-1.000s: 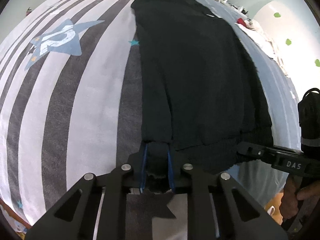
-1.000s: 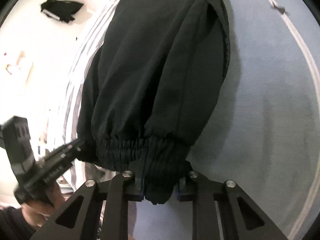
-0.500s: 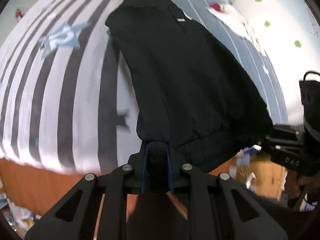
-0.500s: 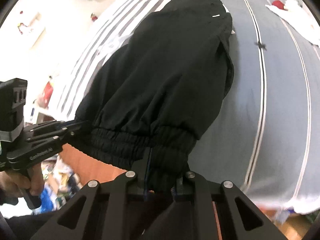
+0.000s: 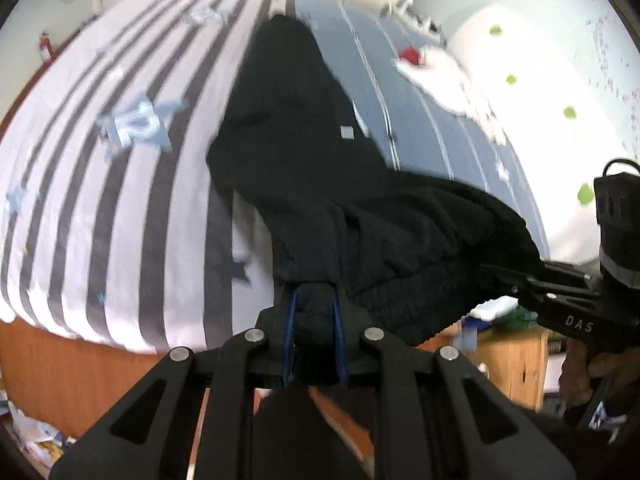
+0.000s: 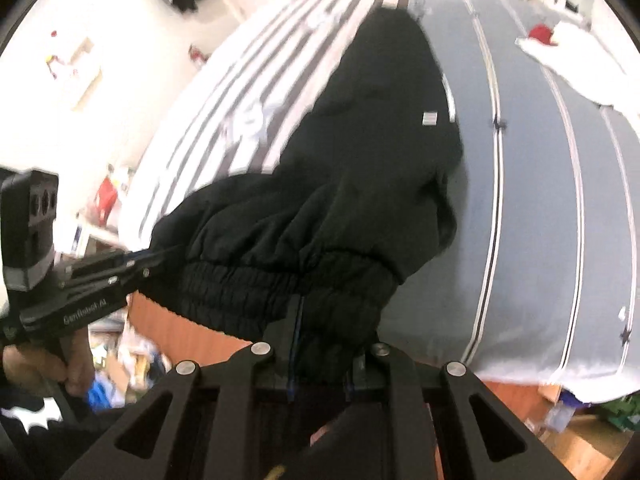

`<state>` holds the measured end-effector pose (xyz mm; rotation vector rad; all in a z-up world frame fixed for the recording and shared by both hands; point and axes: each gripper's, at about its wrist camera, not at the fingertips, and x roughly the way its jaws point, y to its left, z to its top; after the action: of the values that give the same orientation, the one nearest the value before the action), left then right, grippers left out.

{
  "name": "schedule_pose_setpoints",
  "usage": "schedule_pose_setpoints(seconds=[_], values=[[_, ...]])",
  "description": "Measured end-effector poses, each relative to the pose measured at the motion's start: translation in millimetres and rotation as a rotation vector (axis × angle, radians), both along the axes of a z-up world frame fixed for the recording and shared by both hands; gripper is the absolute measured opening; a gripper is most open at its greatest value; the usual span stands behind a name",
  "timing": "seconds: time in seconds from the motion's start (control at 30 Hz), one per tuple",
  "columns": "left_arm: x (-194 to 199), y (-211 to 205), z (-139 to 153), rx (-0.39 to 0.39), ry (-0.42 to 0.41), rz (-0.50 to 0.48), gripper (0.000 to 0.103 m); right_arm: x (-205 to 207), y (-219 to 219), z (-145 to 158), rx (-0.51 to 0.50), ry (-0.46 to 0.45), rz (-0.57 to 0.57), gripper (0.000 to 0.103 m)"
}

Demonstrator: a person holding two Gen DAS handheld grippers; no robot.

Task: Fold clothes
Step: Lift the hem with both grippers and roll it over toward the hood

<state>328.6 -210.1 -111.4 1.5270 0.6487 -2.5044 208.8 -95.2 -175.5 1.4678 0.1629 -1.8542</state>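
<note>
The black garment [image 5: 320, 168] is held by its elasticated hem, which is raised above the near edge of the bed [image 5: 120, 200]; its far end lies on the striped bedcover. The left hand-held gripper [image 5: 314, 320] is clamped on one hem corner. The right hand-held gripper [image 6: 320, 344] is clamped on the other corner. Both views are motion-blurred.
</note>
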Motion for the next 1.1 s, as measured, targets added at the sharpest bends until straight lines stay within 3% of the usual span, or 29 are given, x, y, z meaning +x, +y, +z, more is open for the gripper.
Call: schedule_pose_setpoints(seconds=[0.03, 0.07, 0.2, 0.27, 0.33, 0.43, 0.67, 0.83, 1.1], values=[[-2.6, -7.6, 5.8, -0.024, 0.027, 0.008, 0.014, -6.1, -4.7, 7.0, -0.011, 0.018, -0.008, 0.014], [24.7, -25.1, -6.3, -0.037, 0.043, 0.011, 0.014, -12.9, -10.9, 13.6, -0.024, 0.04, -0.016, 0.014], [-61.8, -75.6, 5.5, -0.065, 0.101, 0.071, 0.014, -52.4, -44.2, 40.8, -0.077, 0.117, -0.047, 0.014], [-77.4, -95.6, 17.7, -0.089, 0.131, 0.082, 0.014, -78.4, -61.0, 47.9, -0.103, 0.154, -0.061, 0.014], [-132.3, -117.3, -7.8, -0.119, 0.166, 0.095, 0.014, -110.6, -79.2, 51.7, -0.133, 0.205, -0.086, 0.014], [-185.4, -147.5, -11.4, -0.157, 0.205, 0.106, 0.014, -160.1, -105.7, 49.6, -0.151, 0.273, -0.116, 0.014], [-309.1, -190.0, -32.5, -0.229, 0.22, 0.111, 0.014, -296.6, -172.2, 16.2, -0.158, 0.334, -0.157, 0.014], [-392.4, -222.4, -53.1, -0.266, 0.214, 0.118, 0.014, -386.6, -200.6, -3.9, -0.185, 0.316, -0.144, 0.014], [-512.3, -285.0, -134.8, -0.243, 0.125, 0.113, 0.014, -509.8, -258.4, -76.7, -0.143, 0.213, -0.146, 0.014]])
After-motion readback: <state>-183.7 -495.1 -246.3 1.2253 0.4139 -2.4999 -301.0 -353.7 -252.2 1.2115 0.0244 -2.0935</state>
